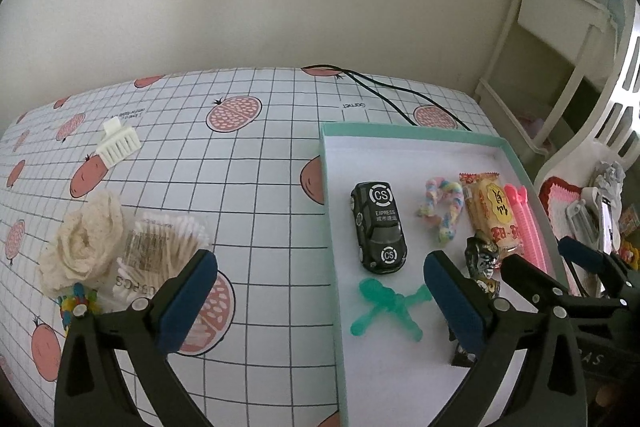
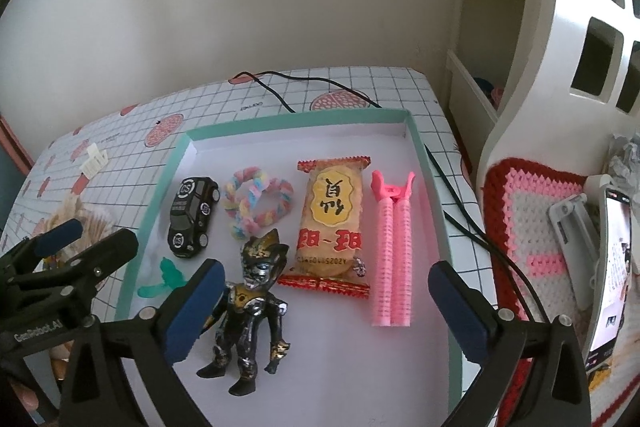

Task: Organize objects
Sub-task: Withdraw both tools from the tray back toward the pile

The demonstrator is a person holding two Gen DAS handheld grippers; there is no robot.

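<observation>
A mint-rimmed white tray (image 1: 329, 227) (image 2: 160, 195) lies on the checked tablecloth. Inside it are a black toy car (image 1: 379, 227) (image 2: 193, 217), a pastel twisted rope (image 1: 440, 211) (image 2: 256, 205), a snack packet (image 1: 494, 213) (image 2: 330, 223), a pink clip (image 1: 524, 227) (image 2: 392, 251), a green plastic toy (image 1: 384, 307) (image 2: 162, 279) and a black-silver figure (image 2: 248, 311) (image 1: 482, 261). My left gripper (image 1: 320, 303) is open over the tray's left rim. My right gripper (image 2: 326, 307) is open above the figure and the packet, holding nothing.
Left of the tray sit a white comb-like clip (image 1: 118, 147), a cream fabric flower (image 1: 86, 239) and a tub of cotton swabs (image 1: 160, 251). A black cable (image 1: 400, 99) runs behind the tray. A crocheted mat (image 2: 536, 227) and a phone on a stand (image 2: 612, 275) lie to the right.
</observation>
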